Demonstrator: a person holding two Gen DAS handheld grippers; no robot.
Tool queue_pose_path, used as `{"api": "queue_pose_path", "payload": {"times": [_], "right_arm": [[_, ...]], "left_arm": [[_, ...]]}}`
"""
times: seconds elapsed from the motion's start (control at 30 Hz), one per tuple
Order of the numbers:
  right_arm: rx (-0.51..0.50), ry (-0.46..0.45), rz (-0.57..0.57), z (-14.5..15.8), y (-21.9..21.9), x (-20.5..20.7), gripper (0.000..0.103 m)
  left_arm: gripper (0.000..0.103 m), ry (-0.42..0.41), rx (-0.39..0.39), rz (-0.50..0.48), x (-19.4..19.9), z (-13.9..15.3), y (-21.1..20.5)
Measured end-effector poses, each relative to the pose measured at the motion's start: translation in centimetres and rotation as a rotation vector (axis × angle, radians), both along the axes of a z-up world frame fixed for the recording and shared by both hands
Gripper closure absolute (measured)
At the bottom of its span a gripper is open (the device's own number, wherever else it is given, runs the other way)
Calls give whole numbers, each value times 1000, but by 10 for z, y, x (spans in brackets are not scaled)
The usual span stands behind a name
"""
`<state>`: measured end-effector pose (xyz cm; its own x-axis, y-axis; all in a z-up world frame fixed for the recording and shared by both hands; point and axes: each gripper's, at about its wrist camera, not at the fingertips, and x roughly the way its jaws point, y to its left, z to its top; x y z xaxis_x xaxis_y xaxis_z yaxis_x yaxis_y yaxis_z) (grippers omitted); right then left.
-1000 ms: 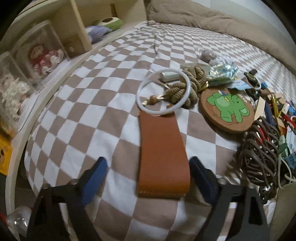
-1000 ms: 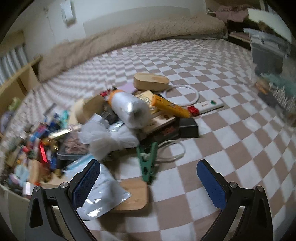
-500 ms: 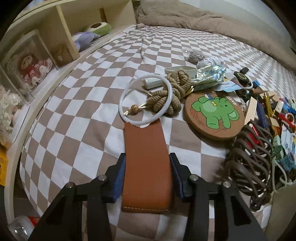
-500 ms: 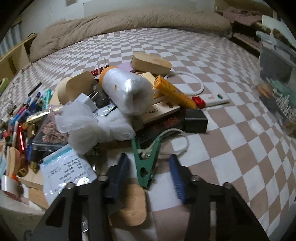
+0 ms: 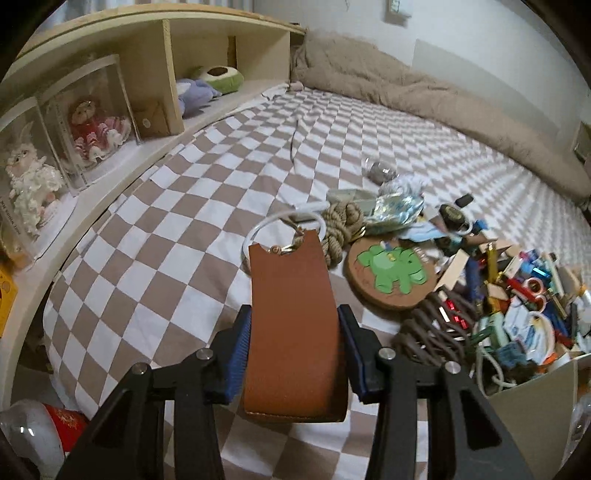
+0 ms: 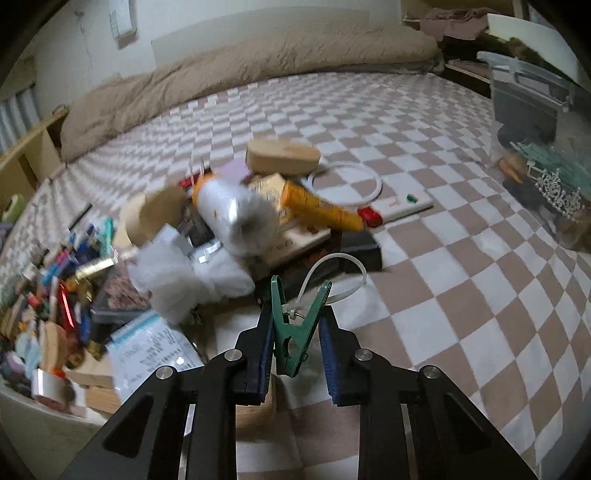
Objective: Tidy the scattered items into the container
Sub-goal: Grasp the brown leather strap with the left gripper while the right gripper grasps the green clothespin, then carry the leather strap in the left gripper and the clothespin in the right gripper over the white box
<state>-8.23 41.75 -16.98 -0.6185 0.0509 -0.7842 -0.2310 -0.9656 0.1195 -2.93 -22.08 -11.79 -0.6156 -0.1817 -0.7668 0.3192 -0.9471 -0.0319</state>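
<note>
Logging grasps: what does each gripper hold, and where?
Left gripper: brown leather strap, near end, by its edges. Right gripper: green clip, across its handles.

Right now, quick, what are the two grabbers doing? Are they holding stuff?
Left gripper: closed on the brown leather strap, lifted off the bed.
Right gripper: jaws have just closed on the green clip.

You are working over a bed [image 5: 229, 206] with a brown-and-white checked cover, and a beige duvet [image 5: 424, 96] lies bunched along its far edge against a pale wall [image 5: 498, 40]. On your left a light wooden shelf unit [image 5: 166, 74] runs beside the bed. The room light is dim and even. A wall switch plate [image 6: 123, 20] is visible.
</note>
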Motion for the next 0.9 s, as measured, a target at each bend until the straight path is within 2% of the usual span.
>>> {"api": "queue_pose_path", "payload": {"times": [0.43,0.8,0.9], "right_arm": [[-141,171,33,58,2,26,79],[-197,295,103,100,-8,51,79],[-196,360,122,118,-13,61,79]], "left_arm": [[58,106,19,-60,16,32,24],[58,263,35,-221,35,79,73],[58,304,50,-271,42,91,86]]}}
